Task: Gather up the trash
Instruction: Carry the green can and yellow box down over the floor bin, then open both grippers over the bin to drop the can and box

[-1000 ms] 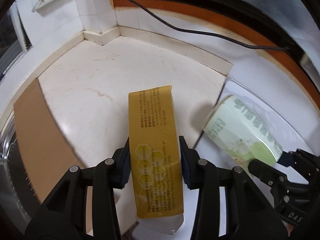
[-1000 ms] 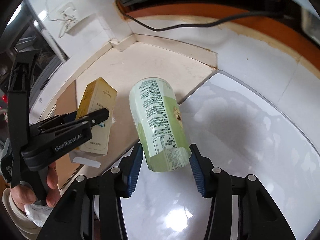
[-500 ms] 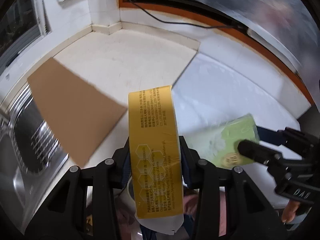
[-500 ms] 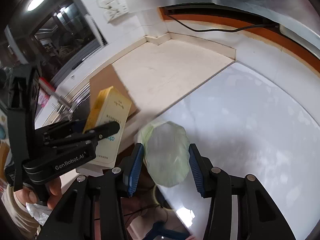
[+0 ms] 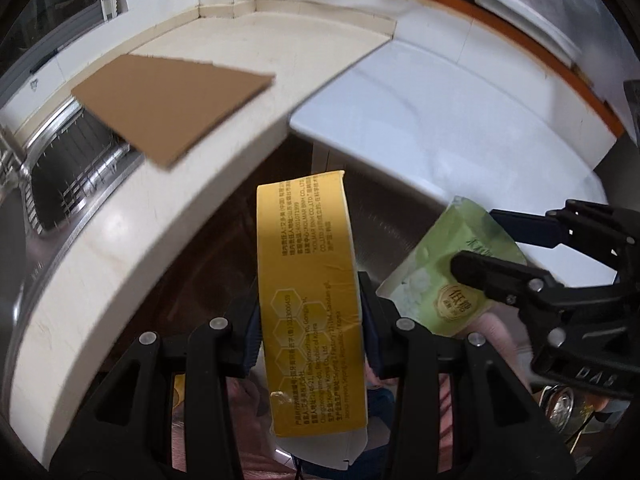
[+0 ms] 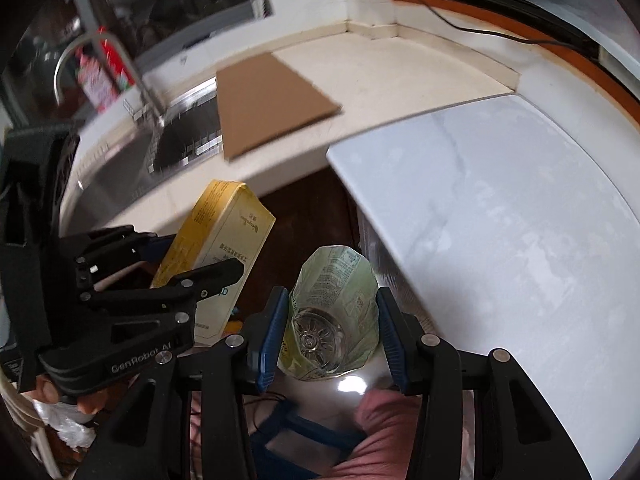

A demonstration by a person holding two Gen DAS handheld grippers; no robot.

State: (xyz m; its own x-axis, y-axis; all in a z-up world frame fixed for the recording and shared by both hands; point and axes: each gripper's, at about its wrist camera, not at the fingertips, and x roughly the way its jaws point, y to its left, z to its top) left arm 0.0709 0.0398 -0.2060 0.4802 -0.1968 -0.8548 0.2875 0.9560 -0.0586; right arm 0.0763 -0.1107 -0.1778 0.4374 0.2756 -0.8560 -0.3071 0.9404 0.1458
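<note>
- The left gripper point(image 5: 310, 320) is clamped on a yellow carton point(image 5: 310, 280), one pad pressed to each long side, so the carton stands out lengthways between the fingers.
- The right gripper point(image 6: 332, 332) has its blue pads against the sides of a green-labelled plastic bottle point(image 6: 334, 312) (its clear base faces the wrist camera), and the label is creased in where they squeeze.
- Both pieces of trash hang in the air off the near edge of the beige counter point(image 5: 120, 240), over dark cabinet fronts; the bottle is to the right of the carton, near it but apart.
- On the counter, further off, lies a flat brown cardboard sheet point(image 5: 168, 108), one corner jutting over the steel sink point(image 6: 132, 160) at far left.
- A curved tap point(image 6: 80, 56) rises behind the sink.
- To the right sits a glossy white surface point(image 6: 500, 220), its edge butting the counter.
</note>
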